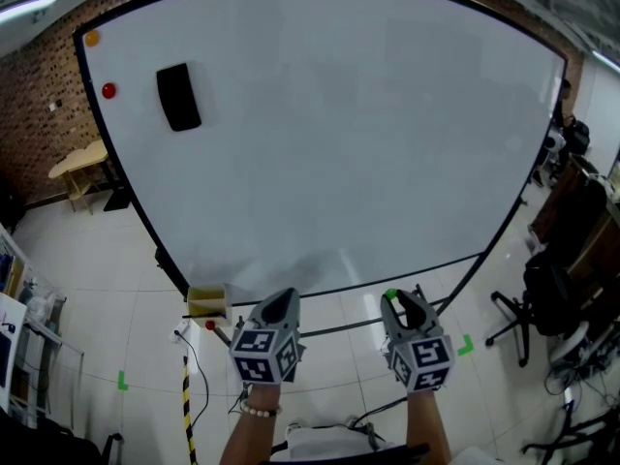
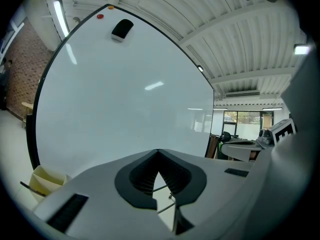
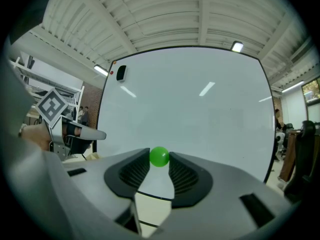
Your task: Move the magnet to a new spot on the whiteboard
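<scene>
A small green round magnet (image 3: 159, 156) sits pinched between the tips of my right gripper (image 3: 159, 158), and it shows as a green dot (image 1: 390, 295) at that gripper's tip in the head view. My right gripper (image 1: 401, 303) hangs just below the whiteboard's (image 1: 329, 134) bottom edge, away from the surface. My left gripper (image 1: 281, 304) is beside it at the same height, jaws closed tip to tip with nothing between them (image 2: 158, 152). A red magnet (image 1: 108, 90) and an orange magnet (image 1: 91, 38) stick near the board's top left corner.
A black eraser (image 1: 178, 96) clings to the board next to the red magnet. A yellowish box (image 1: 207, 301) sits at the board's lower left foot. An office chair (image 1: 542, 298) and desks stand at the right, a wooden table (image 1: 81, 166) at the left. Cables lie on the tiled floor.
</scene>
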`<action>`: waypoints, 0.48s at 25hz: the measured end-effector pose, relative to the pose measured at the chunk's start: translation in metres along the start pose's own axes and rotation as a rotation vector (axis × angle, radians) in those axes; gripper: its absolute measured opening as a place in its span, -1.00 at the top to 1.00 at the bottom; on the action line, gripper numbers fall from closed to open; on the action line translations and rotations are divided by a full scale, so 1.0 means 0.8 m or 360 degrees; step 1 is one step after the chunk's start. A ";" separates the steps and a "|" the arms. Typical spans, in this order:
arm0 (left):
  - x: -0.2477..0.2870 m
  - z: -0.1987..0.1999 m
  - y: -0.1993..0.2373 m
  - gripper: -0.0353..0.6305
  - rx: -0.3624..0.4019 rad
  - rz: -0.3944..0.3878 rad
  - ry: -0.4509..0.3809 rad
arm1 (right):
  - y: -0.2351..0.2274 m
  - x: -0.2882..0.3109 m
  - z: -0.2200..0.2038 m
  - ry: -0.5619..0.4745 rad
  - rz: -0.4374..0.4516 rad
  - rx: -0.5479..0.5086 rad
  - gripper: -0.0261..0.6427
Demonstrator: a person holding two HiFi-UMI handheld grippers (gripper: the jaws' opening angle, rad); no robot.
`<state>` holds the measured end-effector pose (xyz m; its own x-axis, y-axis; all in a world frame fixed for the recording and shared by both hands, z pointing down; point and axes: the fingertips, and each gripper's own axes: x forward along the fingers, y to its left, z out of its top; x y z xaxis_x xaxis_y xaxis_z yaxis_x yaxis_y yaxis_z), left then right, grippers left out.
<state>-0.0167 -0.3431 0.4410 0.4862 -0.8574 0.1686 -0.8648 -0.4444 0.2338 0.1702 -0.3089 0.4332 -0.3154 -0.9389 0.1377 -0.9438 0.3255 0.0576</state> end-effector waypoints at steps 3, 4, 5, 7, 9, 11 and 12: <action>0.001 0.000 0.001 0.91 0.0016 0.0013 0.0005 | -0.004 0.010 0.011 -0.0021 -0.0001 -0.0046 0.51; 0.001 0.000 0.002 0.90 0.0022 0.0019 0.0007 | -0.007 0.014 0.019 -0.0035 -0.0001 -0.0064 0.51; 0.001 0.001 0.003 0.91 0.0028 0.0024 0.0008 | -0.009 0.017 0.027 -0.0051 -0.0001 -0.0082 0.51; 0.001 0.004 0.004 0.91 0.0030 0.0030 0.0005 | -0.011 0.025 0.045 -0.0082 0.0000 -0.0121 0.51; 0.000 0.008 0.007 0.91 0.0028 0.0037 -0.0005 | -0.011 0.033 0.065 -0.0122 0.0005 -0.0157 0.51; -0.001 0.012 0.009 0.90 0.0029 0.0042 -0.0011 | -0.012 0.042 0.085 -0.0163 0.0011 -0.0190 0.51; -0.001 0.013 0.010 0.90 0.0032 0.0043 -0.0013 | -0.011 0.046 0.093 -0.0174 0.0016 -0.0202 0.51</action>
<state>-0.0250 -0.3490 0.4325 0.4618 -0.8711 0.1669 -0.8799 -0.4262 0.2103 0.1597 -0.3551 0.3644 -0.3404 -0.9398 0.0308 -0.9225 0.3401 0.1824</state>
